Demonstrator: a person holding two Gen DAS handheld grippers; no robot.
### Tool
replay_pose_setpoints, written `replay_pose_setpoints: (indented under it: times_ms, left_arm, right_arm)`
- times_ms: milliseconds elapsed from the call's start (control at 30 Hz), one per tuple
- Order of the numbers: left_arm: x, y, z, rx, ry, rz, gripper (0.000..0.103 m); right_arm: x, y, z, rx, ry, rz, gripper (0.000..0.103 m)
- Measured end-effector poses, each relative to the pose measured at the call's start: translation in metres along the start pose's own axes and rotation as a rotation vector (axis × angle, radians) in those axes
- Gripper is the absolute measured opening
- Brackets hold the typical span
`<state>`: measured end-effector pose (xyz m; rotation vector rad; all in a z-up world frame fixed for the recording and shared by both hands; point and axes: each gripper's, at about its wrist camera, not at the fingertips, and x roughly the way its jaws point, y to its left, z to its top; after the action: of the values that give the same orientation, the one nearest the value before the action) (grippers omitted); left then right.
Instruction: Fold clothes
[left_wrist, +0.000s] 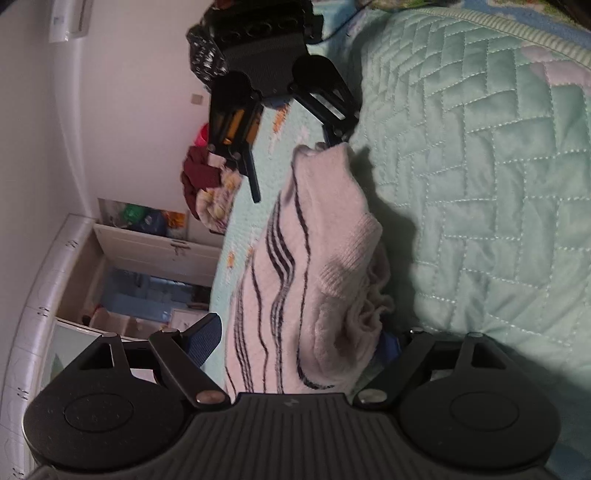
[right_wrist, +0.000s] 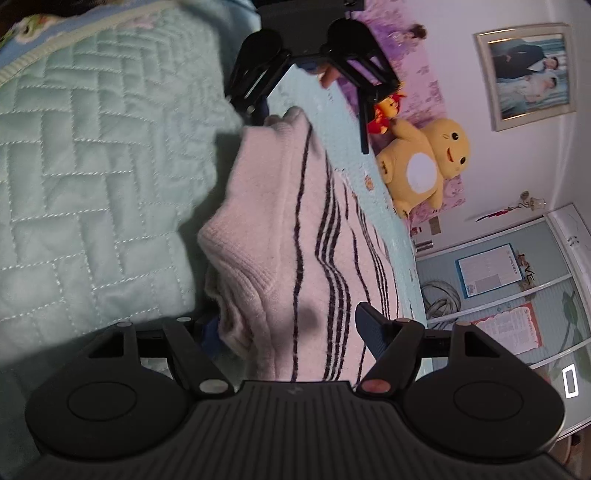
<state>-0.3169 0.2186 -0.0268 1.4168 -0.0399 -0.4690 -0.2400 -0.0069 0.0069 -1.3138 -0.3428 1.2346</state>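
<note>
Lying on the bed (left_wrist: 480, 184), the sweater (left_wrist: 306, 277) stretches between both spread tongs, left tongs (left_wrist: 299, 343) and right tongs (right_wrist: 291, 332), each straddling one end without pinching it.

mint quilted bed (left_wrist: 480, 184), white walls (left_wrist: 129, 74), framed photo (right_wrist: 530, 74), yellow plush (right_wrist: 428, 166), glass-door cabinet (right_wrist: 517, 295), dim light

Both tools faced each other, fingers spread: the left tool (left_wrist: 299, 350) and the right tool (right_wrist: 288, 325) stood wide apart.
</note>
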Motion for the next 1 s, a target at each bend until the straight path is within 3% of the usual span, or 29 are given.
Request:
replay_pose_setpoints:
  times_ms: [33,100,167,200,233,267,333,500,700,833,867,1000]
  left_arm:
    - [-0.005,-0.005,0.001,0.006,-0.010,0.019,0.086]
    - [-0.008,-0.011,0.003,0.035,-0.024,-0.008,0.070]
    - [-0.011,-0.019,0.005,0.071,-0.024,-0.067,0.034]
    - [-0.014,-0.022,0.007,0.075,-0.015,-0.079,0.030]
    - [-0.017,-0.023,0.009,0.074,-0.003,-0.087,0.029]
    - [-0.017,-0.019,0.012,0.049,0.012,-0.089,0.029]
    - [-0.017,-0.008,0.018,-0.015,0.044,-0.090,0.028]
    - [-0.028,0.042,0.034,-0.213,0.115,-0.051,0.025]
    - [-0.086,0.145,0.052,-0.586,0.114,0.006,0.025]
    - [-0.122,0.214,0.063,-0.771,0.069,0.041,0.025]
    - [-0.128,0.228,0.063,-0.812,0.058,0.044,0.024]
    - [-0.098,0.241,0.025,-0.970,0.101,0.009,0.024]
  right_arm:
    - [0.000,0.001,0.000,0.003,-0.009,-0.011,0.073]
    - [-0.004,0.005,-0.001,0.013,-0.016,-0.039,0.072]
    - [-0.007,0.010,-0.001,0.021,-0.006,-0.055,0.061]
    - [-0.008,0.015,0.001,0.005,0.006,-0.060,0.055]
    - [-0.009,0.020,0.002,-0.010,0.018,-0.065,0.037]
    - [-0.010,0.025,0.003,-0.029,0.030,-0.074,0.026]
    - [-0.012,0.032,0.008,-0.054,0.050,-0.106,0.024]
    - [-0.026,0.001,0.030,0.074,0.100,-0.148,0.021]
    - [-0.086,-0.081,0.078,0.350,0.116,-0.098,0.020]
    - [-0.140,-0.144,0.111,0.523,0.047,-0.022,0.020]
    - [-0.147,-0.157,0.114,0.558,0.036,-0.010,0.020]
    - [-0.109,-0.174,0.077,0.703,0.072,0.034,0.020]
